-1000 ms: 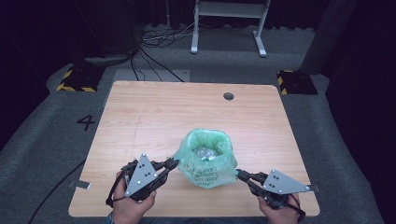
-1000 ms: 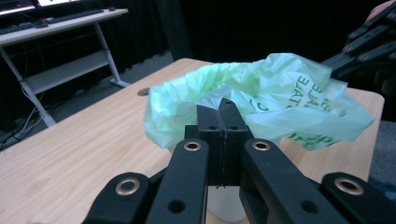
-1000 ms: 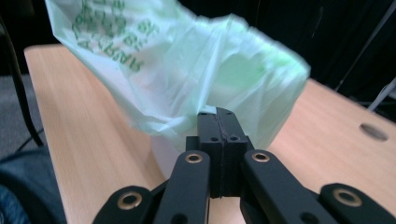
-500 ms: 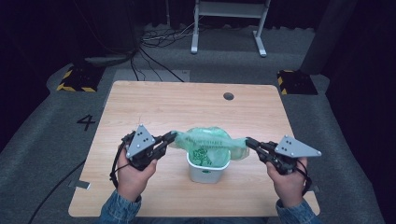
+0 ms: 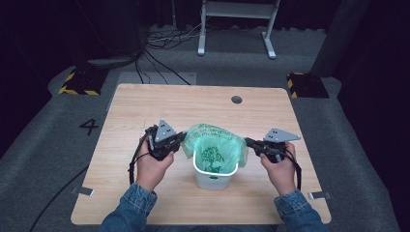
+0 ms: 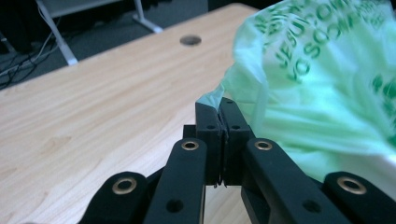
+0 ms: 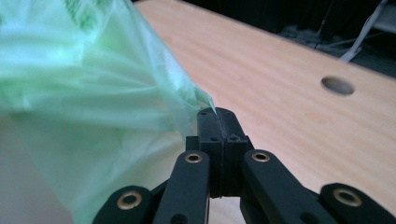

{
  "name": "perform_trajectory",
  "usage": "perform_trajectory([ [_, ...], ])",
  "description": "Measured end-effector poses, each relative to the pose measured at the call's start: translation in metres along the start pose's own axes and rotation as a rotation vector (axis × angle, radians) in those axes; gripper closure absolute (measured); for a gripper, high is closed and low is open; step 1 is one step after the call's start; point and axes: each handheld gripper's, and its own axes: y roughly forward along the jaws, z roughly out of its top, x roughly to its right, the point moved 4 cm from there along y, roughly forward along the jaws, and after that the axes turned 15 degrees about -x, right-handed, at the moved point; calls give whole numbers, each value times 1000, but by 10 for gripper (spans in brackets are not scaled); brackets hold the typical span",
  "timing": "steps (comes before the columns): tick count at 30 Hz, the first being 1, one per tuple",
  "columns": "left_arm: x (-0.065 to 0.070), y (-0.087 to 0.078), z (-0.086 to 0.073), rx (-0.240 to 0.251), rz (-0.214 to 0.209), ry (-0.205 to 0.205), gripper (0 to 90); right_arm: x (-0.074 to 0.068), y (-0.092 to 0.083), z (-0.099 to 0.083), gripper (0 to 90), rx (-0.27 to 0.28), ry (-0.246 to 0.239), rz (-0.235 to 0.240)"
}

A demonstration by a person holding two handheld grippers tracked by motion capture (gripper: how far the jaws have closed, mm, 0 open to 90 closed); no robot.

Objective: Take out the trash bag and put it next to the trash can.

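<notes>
Two grippers, left gripper (image 5: 180, 140) and right gripper (image 5: 249, 142), each pinch a corner of the green bag (image 5: 212, 145), which we have lifted halfway out of the white bin (image 5: 215, 176) at lower centre since a second ago; we judge we are removing the liner. Around it the wooden table (image 5: 145, 111) lies bare under a dark room, cables (image 5: 159, 43) at upper left.

Wooden table (image 5: 145, 111) (white bin (image 5: 215, 180) on it)
</notes>
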Motion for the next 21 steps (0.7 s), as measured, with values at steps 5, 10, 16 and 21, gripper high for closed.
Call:
perform_trajectory([
  [5,-1,7,-15,-70,-12,-23,822,-11,4,-19,900,-56,-25,13],
  [10,-3,-7,-25,-49,-11,-52,719,-12,-13,-27,815,-24,-3,-4],
  [16,-4,-37,-30,33,46,-126,426,-10,-50,-30,444,135,31,-108],
  [21,12,-54,-39,19,26,-94,446,-35,-72,-30,644,153,-47,-33],
])
